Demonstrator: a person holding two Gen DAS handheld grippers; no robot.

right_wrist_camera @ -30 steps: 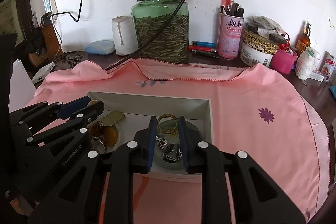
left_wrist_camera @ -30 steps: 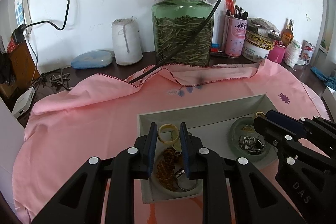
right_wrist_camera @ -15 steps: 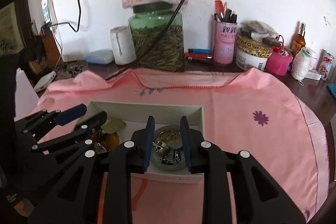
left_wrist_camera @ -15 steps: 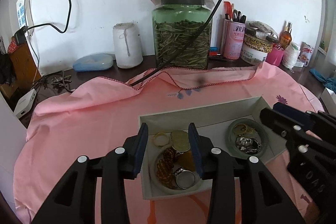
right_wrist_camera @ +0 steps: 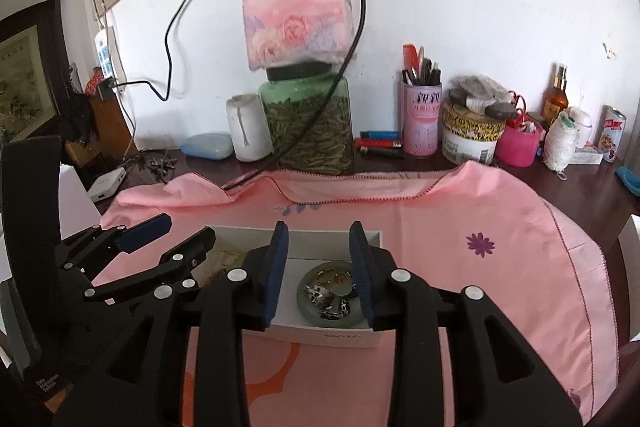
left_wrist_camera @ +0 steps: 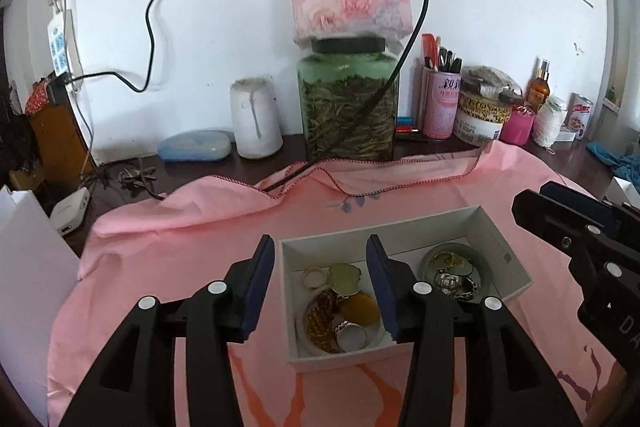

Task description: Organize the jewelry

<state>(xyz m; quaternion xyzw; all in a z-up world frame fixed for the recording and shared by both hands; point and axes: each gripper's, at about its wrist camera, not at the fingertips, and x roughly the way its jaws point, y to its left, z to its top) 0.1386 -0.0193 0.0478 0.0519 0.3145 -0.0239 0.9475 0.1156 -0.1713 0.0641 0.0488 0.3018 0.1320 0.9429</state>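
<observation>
A white open box (left_wrist_camera: 516,267) lies on the pink cloth (left_wrist_camera: 180,251). Its left half holds a pale dish (left_wrist_camera: 378,339) of amber and gold pieces, with a gold ring (left_wrist_camera: 313,277) lying just beyond the dish. On the right, a green dish (right_wrist_camera: 310,313) holds silver chain pieces and gold rings (right_wrist_camera: 326,274). My left gripper (left_wrist_camera: 320,259) hovers above the left half, its jaws opening with nothing between them. Above the green dish, my right gripper (right_wrist_camera: 319,247) is also opening and holds nothing. Each gripper shows in the other's view.
Along the wall stand a green jar of leaves (left_wrist_camera: 348,107) with a pink tissue pack on top, a white roll (left_wrist_camera: 254,123), a blue case (left_wrist_camera: 194,146), a pink pen cup (right_wrist_camera: 421,119) and tins. A black cable (left_wrist_camera: 360,115) runs across the jar onto the cloth.
Both grippers were shut on gold rings a second ago. They have let go, the rings now lie in the box, and both grippers have risen and drawn back while opening.
</observation>
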